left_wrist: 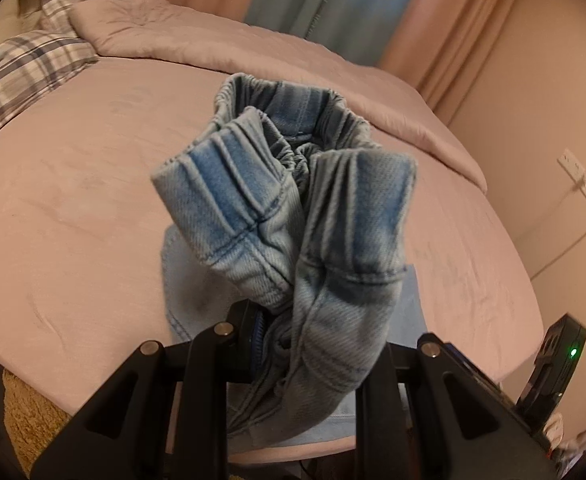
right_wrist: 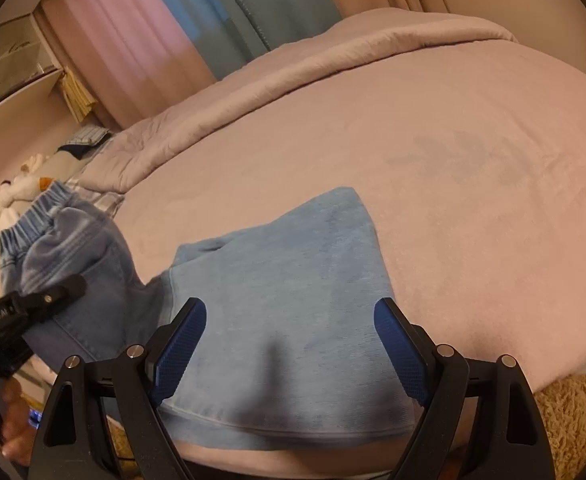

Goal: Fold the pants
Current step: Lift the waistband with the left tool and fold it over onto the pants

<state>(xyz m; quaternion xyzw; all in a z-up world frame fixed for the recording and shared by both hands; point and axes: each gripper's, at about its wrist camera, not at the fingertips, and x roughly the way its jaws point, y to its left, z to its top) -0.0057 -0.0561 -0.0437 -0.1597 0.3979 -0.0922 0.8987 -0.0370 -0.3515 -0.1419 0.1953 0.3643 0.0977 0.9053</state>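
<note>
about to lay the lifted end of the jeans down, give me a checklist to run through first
1. Left hand-held gripper clamped on the jeans: ok.
2. Right hand-held gripper open, holding nothing: ok.
3. Rest of the jeans lies flat on the bed: ok.
4. Lifted end smooth: not ok, it is bunched, waistband crumpled.
5. Bed bare beyond the jeans: ok.
6. Edges lined up for the fold: cannot tell.

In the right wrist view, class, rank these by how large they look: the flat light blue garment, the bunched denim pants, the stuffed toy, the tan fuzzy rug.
1. flat light blue garment
2. bunched denim pants
3. tan fuzzy rug and stuffed toy: both partly cut off, so unranked.
</note>
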